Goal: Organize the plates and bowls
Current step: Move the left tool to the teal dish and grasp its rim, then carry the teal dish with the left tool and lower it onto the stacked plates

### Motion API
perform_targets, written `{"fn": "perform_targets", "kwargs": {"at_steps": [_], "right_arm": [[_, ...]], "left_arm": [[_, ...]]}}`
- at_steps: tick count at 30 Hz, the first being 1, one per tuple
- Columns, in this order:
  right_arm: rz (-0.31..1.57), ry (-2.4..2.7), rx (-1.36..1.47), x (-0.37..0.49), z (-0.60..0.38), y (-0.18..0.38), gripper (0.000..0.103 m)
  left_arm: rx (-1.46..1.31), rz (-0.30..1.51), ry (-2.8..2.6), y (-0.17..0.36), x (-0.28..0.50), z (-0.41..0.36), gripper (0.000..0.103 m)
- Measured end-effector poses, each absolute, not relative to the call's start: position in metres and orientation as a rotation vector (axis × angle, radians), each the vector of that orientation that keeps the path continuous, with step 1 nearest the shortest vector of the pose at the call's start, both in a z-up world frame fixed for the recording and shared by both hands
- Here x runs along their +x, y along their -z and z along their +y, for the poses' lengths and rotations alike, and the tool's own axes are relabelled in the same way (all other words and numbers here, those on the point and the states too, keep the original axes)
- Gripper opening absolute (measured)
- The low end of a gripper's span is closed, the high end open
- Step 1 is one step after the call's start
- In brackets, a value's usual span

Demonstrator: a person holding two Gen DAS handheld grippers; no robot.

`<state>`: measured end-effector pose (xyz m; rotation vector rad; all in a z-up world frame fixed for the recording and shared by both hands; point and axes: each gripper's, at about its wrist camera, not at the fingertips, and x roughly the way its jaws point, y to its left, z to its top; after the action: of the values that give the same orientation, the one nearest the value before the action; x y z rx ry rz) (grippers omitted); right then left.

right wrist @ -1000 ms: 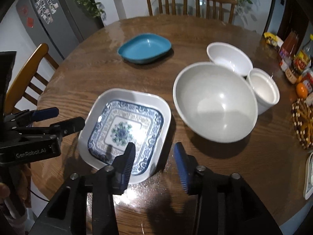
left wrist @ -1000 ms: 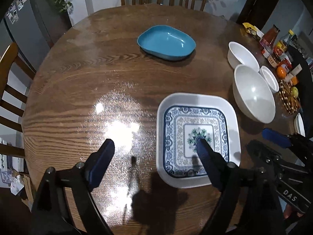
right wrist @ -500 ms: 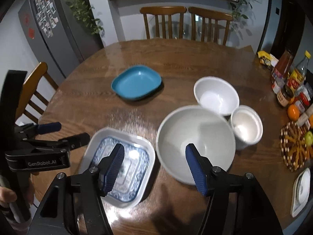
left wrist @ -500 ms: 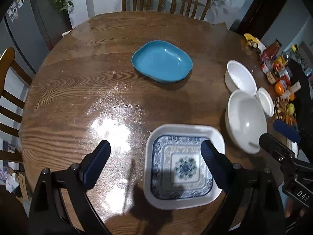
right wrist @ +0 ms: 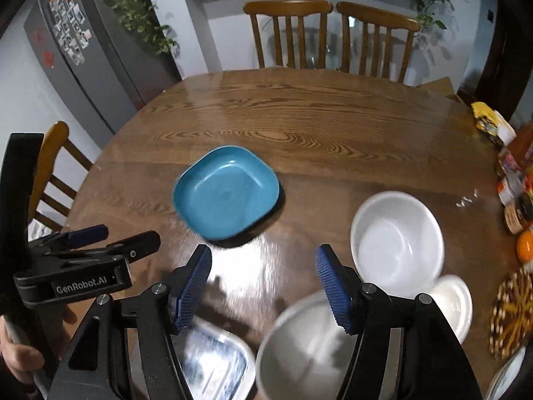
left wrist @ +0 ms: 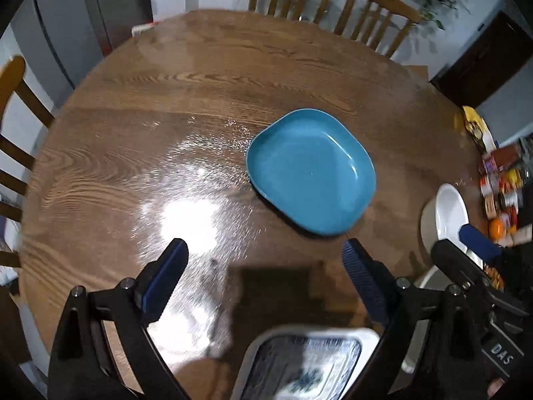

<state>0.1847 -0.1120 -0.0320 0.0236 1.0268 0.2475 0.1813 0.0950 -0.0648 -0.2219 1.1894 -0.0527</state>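
The left tongs (left wrist: 263, 260) stand spread wide with nothing between the pads, held above the round wooden desk (left wrist: 200, 76). The right tongs (right wrist: 263, 275) are also spread and empty; their jaws have just been opening. In the right view the left tool's black body reads "GenRobot.AI"; in the left view the right tool shows "DAS".

The blue plate (left wrist: 311, 171) lies flat near the middle of the desk, apart from everything else. The patterned plate (left wrist: 306, 363), white with a blue border, lies at the near edge below the left tongs. On the right are three white bowls: a mid bowl (right wrist: 398, 238), a big bowl (right wrist: 306, 350) nearer and blurred, and a small bowl (right wrist: 454, 303) beside them. Jars (right wrist: 516, 180) crowd the right edge, their labels too blurred to read.
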Motion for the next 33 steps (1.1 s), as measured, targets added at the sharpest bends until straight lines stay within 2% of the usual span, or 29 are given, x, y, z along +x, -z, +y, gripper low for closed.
{"fn": "perform_targets", "kwargs": {"at_steps": [5,8,10,14,19,24,28,33], "right_arm": [[1.109,-0.231,0.097,0.231,-0.121,0.060,0.066],[1.133,-0.231,0.103,0.250,-0.118,0.074,0.065],[1.149,-0.234,0.118,0.261,-0.118,0.082,0.061],[1.187,-0.235,0.152,0.274,-0.116,0.097,0.050],[1.223,-0.253,0.168,0.279,-0.115,0.111,0.034],[1.255,-0.244,0.121,0.281,-0.107,0.118,0.010],[1.247,-0.242,0.115,0.278,-0.109,0.115,0.009],[1.185,-0.249,0.116,0.256,-0.112,0.090,0.009]], "left_arm": [[-0.254,1.221,0.025,0.084,0.207,0.092,0.089],[-0.258,1.231,0.031,0.091,0.217,0.088,0.079],[-0.250,1.224,0.034,0.092,0.221,0.086,0.073],[-0.250,1.232,0.032,0.099,0.228,0.085,0.060],[-0.272,1.257,0.054,0.107,0.231,0.087,0.038],[-0.259,1.262,0.054,0.110,0.233,0.088,0.024],[-0.242,1.260,0.058,0.111,0.234,0.088,0.015],[-0.203,1.198,0.084,0.090,0.216,0.087,0.014]]}}
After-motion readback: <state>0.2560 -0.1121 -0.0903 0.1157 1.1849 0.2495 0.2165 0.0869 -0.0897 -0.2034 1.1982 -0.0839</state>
